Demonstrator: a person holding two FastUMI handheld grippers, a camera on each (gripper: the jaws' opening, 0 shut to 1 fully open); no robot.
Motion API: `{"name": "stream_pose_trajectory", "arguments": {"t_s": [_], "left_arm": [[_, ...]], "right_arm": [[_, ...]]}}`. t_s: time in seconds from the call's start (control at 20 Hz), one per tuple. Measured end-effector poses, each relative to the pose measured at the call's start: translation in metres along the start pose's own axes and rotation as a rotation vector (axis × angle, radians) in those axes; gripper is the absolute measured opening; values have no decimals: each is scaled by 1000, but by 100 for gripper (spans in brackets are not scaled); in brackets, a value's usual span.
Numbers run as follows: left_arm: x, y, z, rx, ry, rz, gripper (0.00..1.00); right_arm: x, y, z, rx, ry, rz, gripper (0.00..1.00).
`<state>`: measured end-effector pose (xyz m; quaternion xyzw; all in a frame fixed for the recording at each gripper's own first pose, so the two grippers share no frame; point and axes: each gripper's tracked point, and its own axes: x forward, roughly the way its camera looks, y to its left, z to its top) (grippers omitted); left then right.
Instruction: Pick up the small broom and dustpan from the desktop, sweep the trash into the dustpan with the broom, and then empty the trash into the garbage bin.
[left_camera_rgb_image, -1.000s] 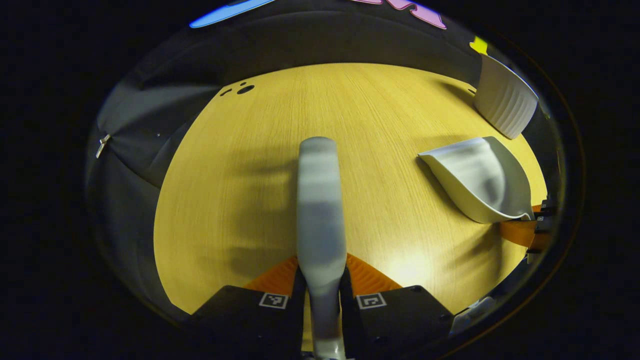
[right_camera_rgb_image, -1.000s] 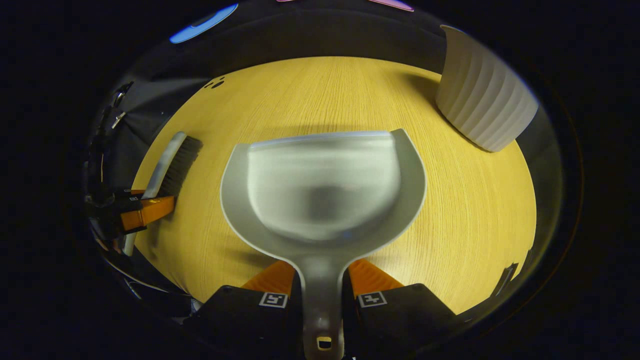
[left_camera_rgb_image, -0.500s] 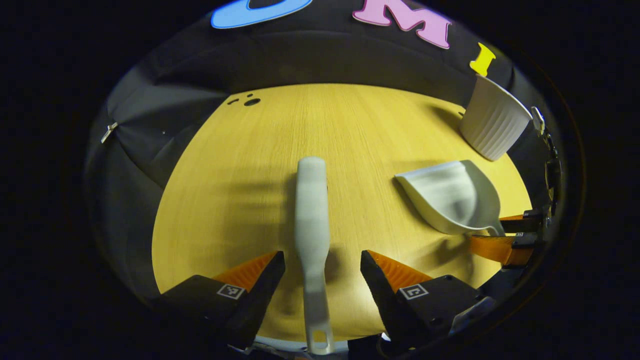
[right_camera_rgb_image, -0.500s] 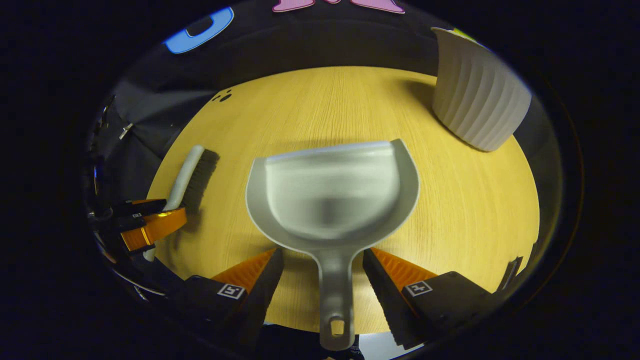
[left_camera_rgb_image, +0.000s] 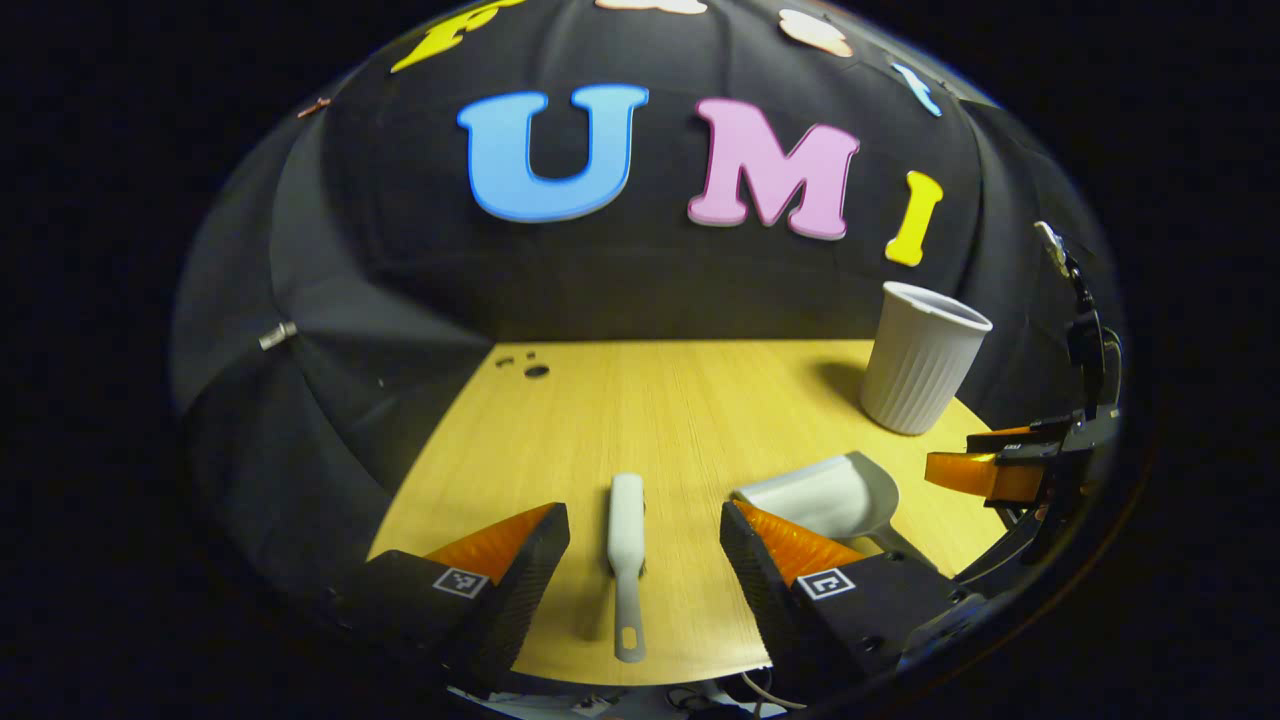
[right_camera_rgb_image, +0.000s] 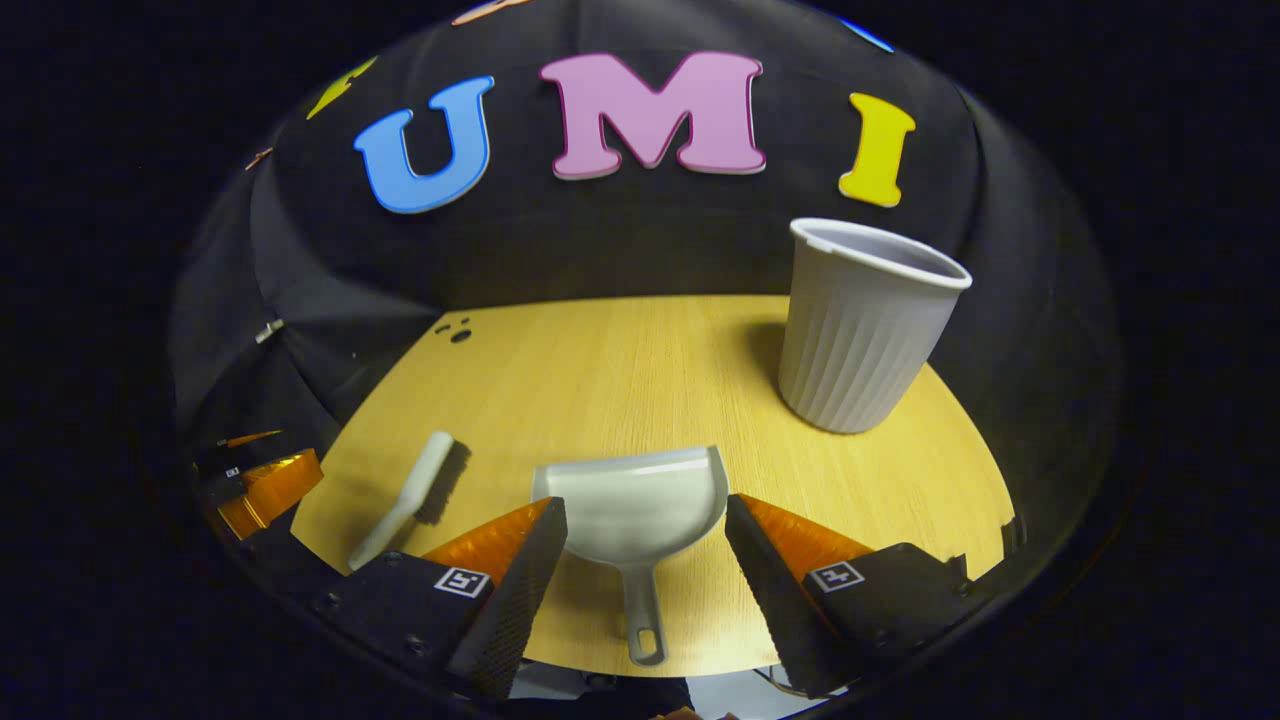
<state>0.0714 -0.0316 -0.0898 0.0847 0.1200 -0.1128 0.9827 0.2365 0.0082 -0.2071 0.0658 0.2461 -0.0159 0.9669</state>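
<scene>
Lying flat on the tabletop (right_camera_rgb_image: 620, 370), the broom (left_camera_rgb_image: 627, 530) and dustpan (right_camera_rgb_image: 640, 510) are both free, each between the spread fingers of its own tool. The left tool (left_camera_rgb_image: 645, 560) stands wide with the broom's handle running toward it down the middle; the right tool (right_camera_rgb_image: 645, 570) stands equally wide around the dustpan's handle, touching nothing.

Both pieces look like light, stiff moulded plastic, likely a little slick. I judge the handles the sensible places to hold: the broom on its narrow shank behind the bristle head, the dustpan on its stem just behind the scoop, above the hanging hole. A hold too near the end would probably let either swing.

The ribbed bin (right_camera_rgb_image: 865, 330) stands upright at the far right of the tabletop, well apart from the dustpan, mouth open. Small dark holes (right_camera_rgb_image: 455, 332) sit at the far left corner. I can make out no trash on the wood. Nothing blocks the path from either handle to the bin.
</scene>
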Motion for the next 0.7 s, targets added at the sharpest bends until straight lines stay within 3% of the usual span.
{"name": "stream_pose_trajectory", "arguments": {"t_s": [0.15,0.35,0.7], "left_arm": [[-32,-4,29,18,-149,6,96],[-78,-21,46,3,-242,-7,95],[-105,-47,16,17,-219,-62,95]], "right_arm": [[-34,16,33,5,-163,20,99],[-79,29,51,-31,-268,65,99],[-112,30,11,-40,-271,63,99]]}}
